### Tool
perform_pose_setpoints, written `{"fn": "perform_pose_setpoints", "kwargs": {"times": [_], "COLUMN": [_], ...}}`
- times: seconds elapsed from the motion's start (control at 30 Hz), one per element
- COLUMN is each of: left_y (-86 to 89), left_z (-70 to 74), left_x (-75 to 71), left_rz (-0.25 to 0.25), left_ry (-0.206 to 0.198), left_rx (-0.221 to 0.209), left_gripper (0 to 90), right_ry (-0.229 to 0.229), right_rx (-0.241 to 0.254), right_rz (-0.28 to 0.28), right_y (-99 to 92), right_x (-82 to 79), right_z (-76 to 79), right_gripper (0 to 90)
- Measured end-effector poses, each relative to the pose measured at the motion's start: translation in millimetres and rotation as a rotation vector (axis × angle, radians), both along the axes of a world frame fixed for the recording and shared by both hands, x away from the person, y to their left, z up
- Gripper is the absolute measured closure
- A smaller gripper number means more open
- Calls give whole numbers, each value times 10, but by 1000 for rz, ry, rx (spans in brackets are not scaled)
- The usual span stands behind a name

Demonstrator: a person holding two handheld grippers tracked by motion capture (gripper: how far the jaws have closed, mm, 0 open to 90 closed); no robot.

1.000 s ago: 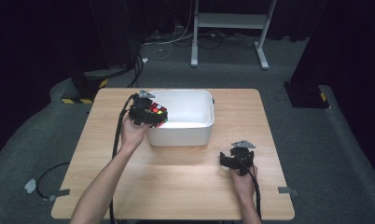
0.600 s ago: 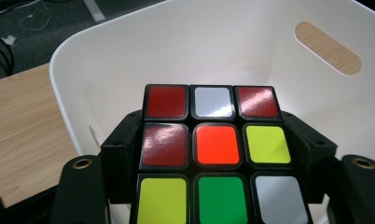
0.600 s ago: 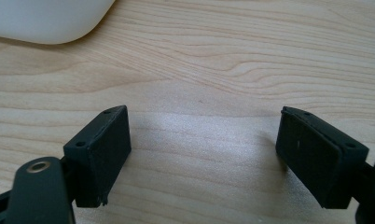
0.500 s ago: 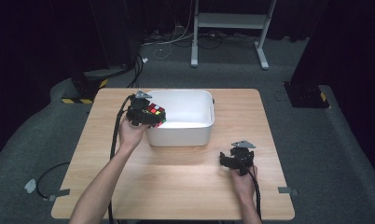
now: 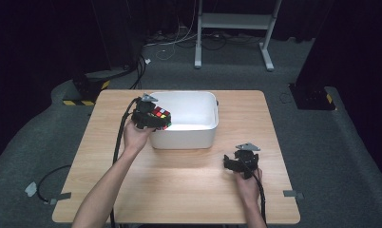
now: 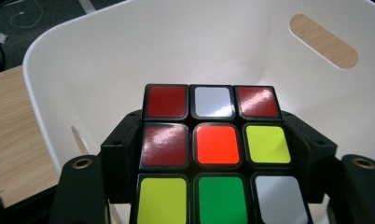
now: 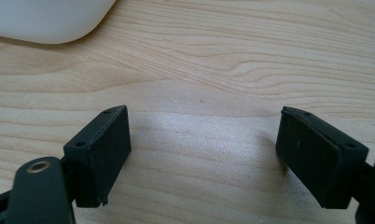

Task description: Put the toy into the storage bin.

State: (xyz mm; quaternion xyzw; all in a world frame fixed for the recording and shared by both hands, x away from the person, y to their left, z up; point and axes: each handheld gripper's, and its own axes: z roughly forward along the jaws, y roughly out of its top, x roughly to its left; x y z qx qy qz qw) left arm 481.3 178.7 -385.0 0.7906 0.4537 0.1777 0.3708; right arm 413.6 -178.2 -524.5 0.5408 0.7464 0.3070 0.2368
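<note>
Cube (image 5: 160, 117): one puzzle cube, clamped between the left tongs (image 5: 151, 117), held over the left rim of the white bin (image 5: 198, 137), just inside its wall. Bin interior lies directly below and ahead of the cube (image 6: 216, 154); likely next move is a release downward. Cube has no long axis. Right tongs (image 5: 242, 164) rest spread and empty on the surface (image 5: 189, 190), near its right edge, well apart from the bin. Count: one cube, one bin, two tongs.
</note>
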Motion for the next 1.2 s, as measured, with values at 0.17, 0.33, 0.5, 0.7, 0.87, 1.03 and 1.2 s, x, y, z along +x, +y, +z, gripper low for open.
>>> {"fn": "perform_pose_setpoints", "kwargs": {"times": [0.17, 0.33, 0.5, 0.7, 0.87, 1.03, 1.2], "left_y": [8, 22, 1, 2, 18, 41, 54], "left_z": [-54, -93, -102, -126, -75, -74, -32], "left_x": [-10, -11, -22, -15, -38, -36, -67], "left_rz": [4, 13, 10, 5, 8, 11, 11], "left_ry": [5, 12, 5, 15, -8, -5, -22], "left_rx": [-7, -10, 4, -3, -27, -27, -52], "left_gripper": [329, 328, 327, 312, 290, 266, 260], "right_ry": [0, 0, 0, 0, -1, -1, -1], "right_rx": [0, 0, 0, 0, 1, 1, 1], "right_rz": [0, 0, 0, 0, 3, 3, 3], "right_y": [0, 0, 1, 0, 1, 1, 1], "right_x": [0, 0, 0, 0, 1, 1, 1], "right_z": [0, 0, 0, 0, -1, -1, -1], "right_gripper": [176, 176, 176, 176, 176, 176, 176]}}
